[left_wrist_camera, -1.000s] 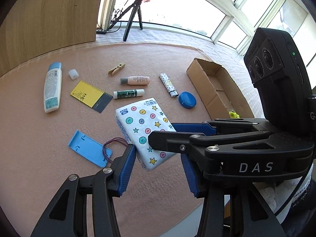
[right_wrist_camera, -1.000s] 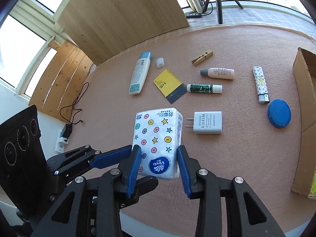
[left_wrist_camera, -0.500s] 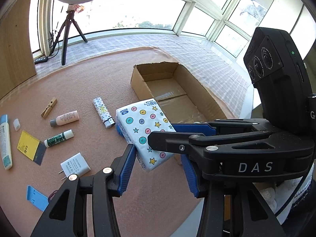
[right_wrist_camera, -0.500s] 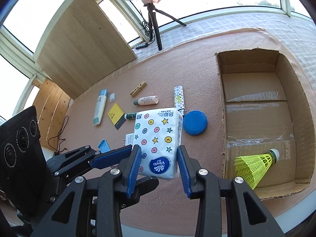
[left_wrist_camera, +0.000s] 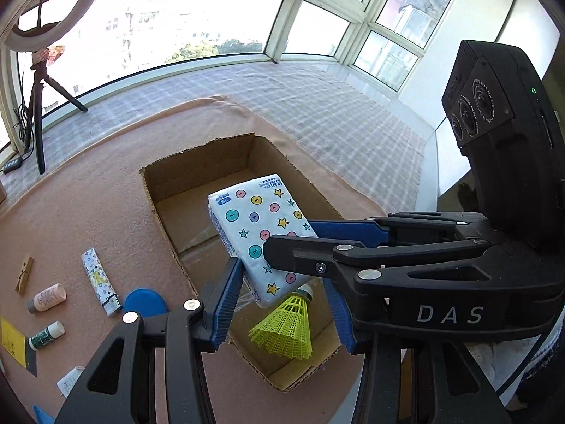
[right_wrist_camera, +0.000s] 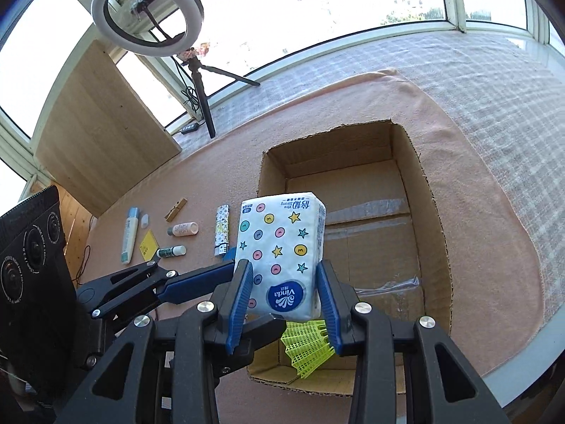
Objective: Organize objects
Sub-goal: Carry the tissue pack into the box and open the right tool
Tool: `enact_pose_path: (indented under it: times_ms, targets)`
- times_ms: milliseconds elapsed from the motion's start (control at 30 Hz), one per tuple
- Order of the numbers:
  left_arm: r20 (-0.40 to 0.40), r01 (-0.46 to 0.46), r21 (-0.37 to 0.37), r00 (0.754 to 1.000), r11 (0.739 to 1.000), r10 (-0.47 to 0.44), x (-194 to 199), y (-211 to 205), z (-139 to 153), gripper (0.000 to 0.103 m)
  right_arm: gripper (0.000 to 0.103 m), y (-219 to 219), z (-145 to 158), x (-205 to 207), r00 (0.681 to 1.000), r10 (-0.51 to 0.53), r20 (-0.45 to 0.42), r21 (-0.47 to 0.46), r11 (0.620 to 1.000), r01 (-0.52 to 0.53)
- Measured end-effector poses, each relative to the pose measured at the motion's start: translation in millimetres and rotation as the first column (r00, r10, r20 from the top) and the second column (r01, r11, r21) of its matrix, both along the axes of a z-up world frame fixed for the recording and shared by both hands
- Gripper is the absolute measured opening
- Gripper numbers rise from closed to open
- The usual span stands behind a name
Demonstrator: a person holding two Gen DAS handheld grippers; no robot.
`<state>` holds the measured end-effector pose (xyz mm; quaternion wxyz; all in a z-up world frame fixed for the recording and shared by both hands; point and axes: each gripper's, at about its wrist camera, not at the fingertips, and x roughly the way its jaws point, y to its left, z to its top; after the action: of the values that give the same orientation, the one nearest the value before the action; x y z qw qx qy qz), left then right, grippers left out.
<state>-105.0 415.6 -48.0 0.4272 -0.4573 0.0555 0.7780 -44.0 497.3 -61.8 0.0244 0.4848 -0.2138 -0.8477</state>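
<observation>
- Right gripper (right_wrist_camera: pixel 284 265): clenched on the white tissue pack printed with coloured dots and stars (right_wrist_camera: pixel 279 233); one blue pad presses on each long side near the end with the blue logo.
- Holds the pack off the surface, tilted, logo end toward the right wrist camera.
- Location of the pack: in the air above the open brown cardboard box (right_wrist_camera: pixel 438 233), over the near half of the opening, not touching the box floor.
- Left gripper (left_wrist_camera: pixel 282 275): comes in from the side and crosses under the right gripper's arm; near blue finger (left_wrist_camera: pixel 226 300) lies against the lower edge of the pack; far fingertip hidden behind the right gripper, so grasping or released cannot be told.
- Inside the box: a neon-yellow plastic mesh shuttlecock (left_wrist_camera: pixel 286 325) lying on its side at the near end, directly below the pack.
- Box placement: on a salmon-pink cloth (right_wrist_camera: pixel 476 212).
- Left of the box on the cloth: patterned lighter (left_wrist_camera: pixel 99 279), round blue lid (left_wrist_camera: pixel 144 304) just beside the lighter, wooden clothespin (left_wrist_camera: pixel 24 272), small pink bottle (left_wrist_camera: pixel 47 296), green-labelled tube (left_wrist_camera: pixel 46 334), yellow card (left_wrist_camera: pixel 12 341), white bottle with a blue cap (right_wrist_camera: pixel 130 235).
- Behind the cloth: white ring light (right_wrist_camera: pixel 100 12) on a black tripod, in front of the windows.
</observation>
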Motion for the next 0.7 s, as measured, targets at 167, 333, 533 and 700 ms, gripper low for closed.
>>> enact_pose_path:
  times_ms: [167,333,533,700]
  targets:
    - [-0.041,-0.043,-0.006,0.998,0.999,0.042,-14.0,18.6,1.8,0.065,0.058,24.3,6.5,-4.6,0.996,-0.081,-0.024,0.037,0.996,0.082]
    - [-0.027,-0.099,-0.027,0.995,0.995,0.099,-29.9,12.4,-5.4,0.069,0.059,29.5,10.3,-6.5,0.995,-0.093,-0.033,0.075,0.993,0.095]
    - [-0.053,-0.159,-0.028,0.986,0.987,0.157,-26.1,-18.0,2.5,0.069,0.059,22.1,15.5,-1.4,0.995,-0.083,-0.059,0.053,0.995,0.086]
    - [-0.044,-0.224,-0.041,0.974,0.974,0.222,-18.1,-63.8,-3.1,0.070,0.059,-2.9,12.6,-1.2,0.997,-0.041,-0.062,0.061,0.997,0.045]
